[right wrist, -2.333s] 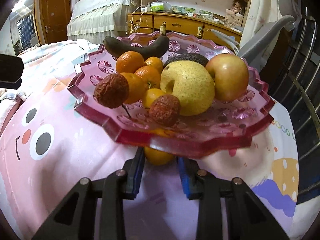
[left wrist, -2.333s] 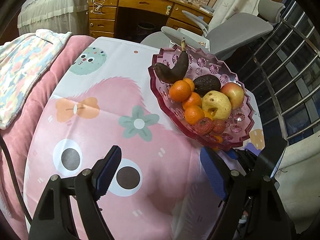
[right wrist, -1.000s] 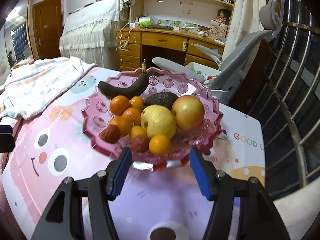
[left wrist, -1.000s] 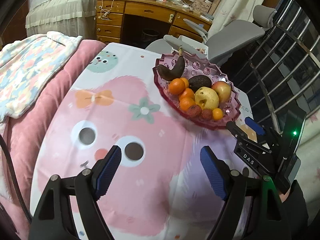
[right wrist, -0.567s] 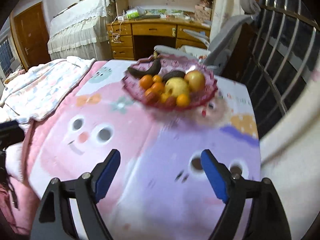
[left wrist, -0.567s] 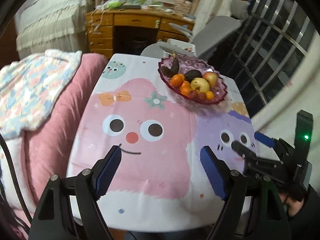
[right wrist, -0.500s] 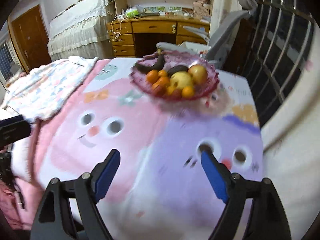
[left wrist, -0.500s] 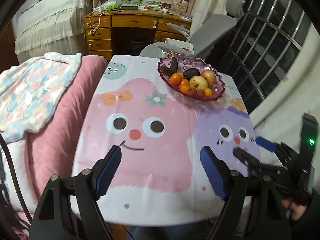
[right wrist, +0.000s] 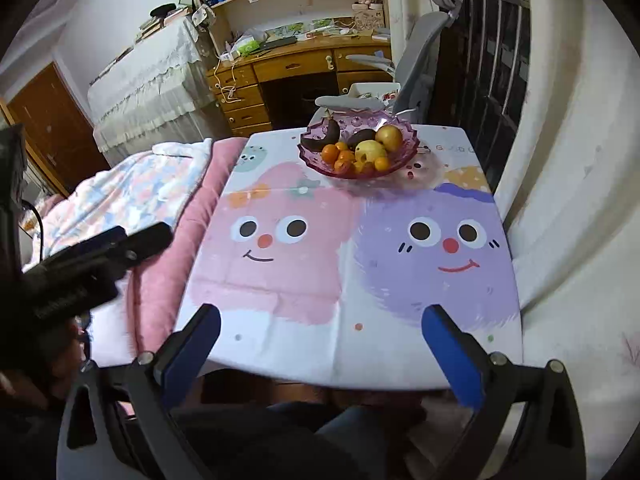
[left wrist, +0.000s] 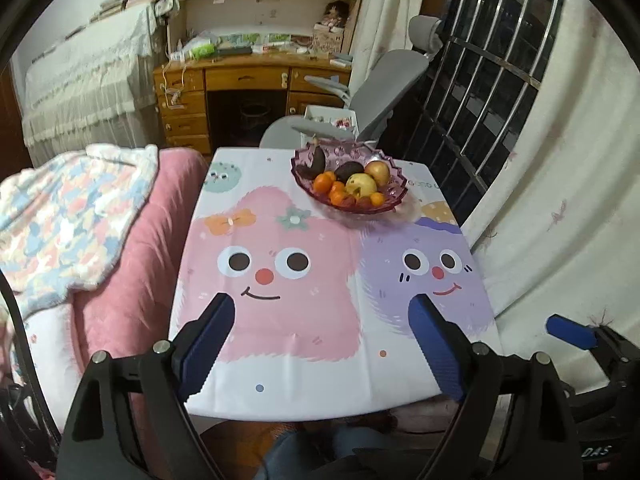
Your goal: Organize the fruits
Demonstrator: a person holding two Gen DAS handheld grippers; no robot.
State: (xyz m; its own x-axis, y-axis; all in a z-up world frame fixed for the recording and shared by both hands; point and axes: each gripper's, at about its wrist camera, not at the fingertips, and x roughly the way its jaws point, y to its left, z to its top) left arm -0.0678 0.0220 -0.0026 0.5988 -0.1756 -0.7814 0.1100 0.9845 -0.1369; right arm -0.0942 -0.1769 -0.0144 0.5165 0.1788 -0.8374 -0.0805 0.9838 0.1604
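Note:
A purple glass fruit bowl (left wrist: 394, 199) stands at the far right end of the table (left wrist: 280, 320). It holds a dark banana, an avocado, an apple, a pear, several oranges and small reddish fruits. It also shows in the right wrist view (right wrist: 408, 160). My left gripper (left wrist: 322, 332) is open and empty, held above the table's near edge. My right gripper (right wrist: 320, 336) is open and empty too, also back at the near edge. Both are far from the bowl.
The table wears a cartoon cloth with a pink and a purple face. A pink quilt and patterned blanket (left wrist: 80, 208) lie left of it. A grey office chair (left wrist: 376, 100) and a wooden desk (left wrist: 248, 80) stand behind. A curtain and barred window are on the right.
Both grippers have pulled back and up from the bowl to the table's near edge. The right gripper let go of an orange, which now lies in the bowl, and opened wide.

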